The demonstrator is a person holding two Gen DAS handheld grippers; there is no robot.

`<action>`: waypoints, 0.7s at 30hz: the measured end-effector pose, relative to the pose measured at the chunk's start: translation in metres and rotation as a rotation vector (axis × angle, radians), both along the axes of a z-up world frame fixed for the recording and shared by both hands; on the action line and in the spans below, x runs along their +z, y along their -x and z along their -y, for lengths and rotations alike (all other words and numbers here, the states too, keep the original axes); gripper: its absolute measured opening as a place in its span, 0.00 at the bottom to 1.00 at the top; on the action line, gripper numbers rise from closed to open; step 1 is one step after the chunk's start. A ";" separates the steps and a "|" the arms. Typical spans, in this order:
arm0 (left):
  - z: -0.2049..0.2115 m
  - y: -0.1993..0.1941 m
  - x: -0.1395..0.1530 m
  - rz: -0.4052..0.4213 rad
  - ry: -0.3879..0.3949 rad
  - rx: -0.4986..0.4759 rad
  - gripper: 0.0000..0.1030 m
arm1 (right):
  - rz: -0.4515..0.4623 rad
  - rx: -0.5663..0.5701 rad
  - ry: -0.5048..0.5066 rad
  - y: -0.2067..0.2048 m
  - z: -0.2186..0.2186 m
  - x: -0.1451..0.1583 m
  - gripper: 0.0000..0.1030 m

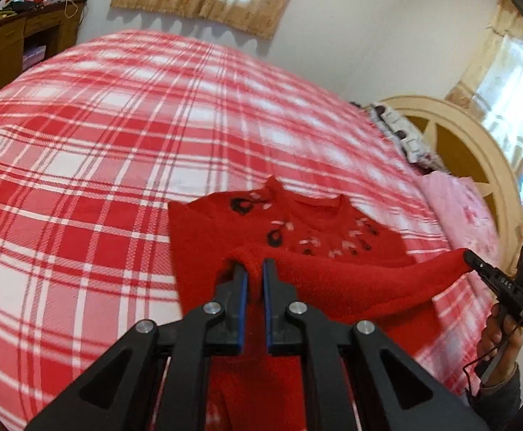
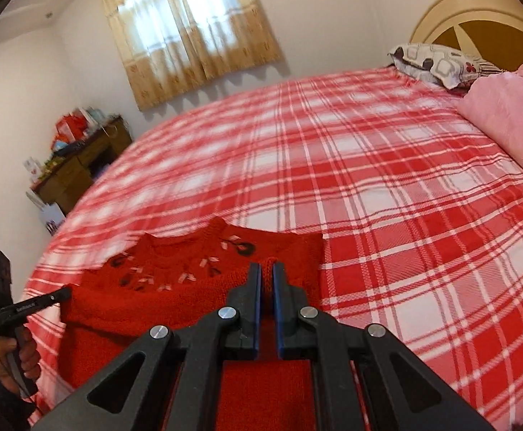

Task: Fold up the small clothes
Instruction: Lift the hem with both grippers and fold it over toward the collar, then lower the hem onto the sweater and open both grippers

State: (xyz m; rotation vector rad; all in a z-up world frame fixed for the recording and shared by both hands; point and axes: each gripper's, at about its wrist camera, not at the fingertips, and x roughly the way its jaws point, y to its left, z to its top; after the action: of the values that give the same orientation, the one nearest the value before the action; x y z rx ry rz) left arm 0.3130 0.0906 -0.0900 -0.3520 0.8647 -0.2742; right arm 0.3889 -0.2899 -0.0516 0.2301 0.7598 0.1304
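A small red knitted sweater (image 1: 297, 230) with black and white embroidery lies on the red plaid bed (image 1: 117, 143). Its lower edge is lifted and stretched between both grippers. My left gripper (image 1: 255, 269) is shut on one corner of that edge. My right gripper (image 2: 267, 273) is shut on the other corner. The sweater (image 2: 189, 262) lies just ahead of the right gripper, collar pointing away. The right gripper also shows at the right of the left wrist view (image 1: 468, 256), and the left gripper at the left of the right wrist view (image 2: 65, 292).
A pink quilt (image 2: 505, 125) and a patterned pillow (image 2: 437, 61) lie by the cream headboard (image 2: 477, 18). A cluttered wooden desk (image 2: 78, 165) stands by the wall past the bed's foot. Plaid blanket (image 2: 369, 179) stretches beyond the sweater.
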 end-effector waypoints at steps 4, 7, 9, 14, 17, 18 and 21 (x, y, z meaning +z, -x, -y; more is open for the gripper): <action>0.004 -0.020 -0.019 -0.035 -0.050 0.003 0.08 | -0.046 -0.020 0.022 -0.026 -0.002 -0.021 0.06; 0.000 -0.026 -0.023 -0.035 -0.067 0.041 0.17 | -0.064 -0.035 0.008 -0.032 -0.001 -0.027 0.21; -0.008 -0.024 -0.019 -0.026 -0.060 0.065 0.42 | -0.051 -0.004 0.004 -0.022 -0.007 -0.025 0.42; -0.019 0.015 -0.005 0.067 -0.188 0.103 0.68 | -0.083 0.173 0.122 -0.003 -0.056 -0.031 0.53; -0.008 0.029 -0.008 0.093 -0.264 0.063 0.82 | -0.172 0.303 0.216 -0.014 -0.097 -0.051 0.53; 0.000 0.030 -0.011 0.089 -0.305 0.045 0.85 | -0.193 0.321 0.243 -0.021 -0.107 -0.056 0.53; 0.028 0.020 -0.018 0.095 -0.418 0.008 0.86 | -0.215 0.299 0.290 -0.050 -0.124 -0.061 0.53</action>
State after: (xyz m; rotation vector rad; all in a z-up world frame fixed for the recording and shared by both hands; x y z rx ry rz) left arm 0.2929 0.0627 -0.1082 0.0464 0.8033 -0.0964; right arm 0.4387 -0.1662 -0.1130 -0.1498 1.0137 0.2792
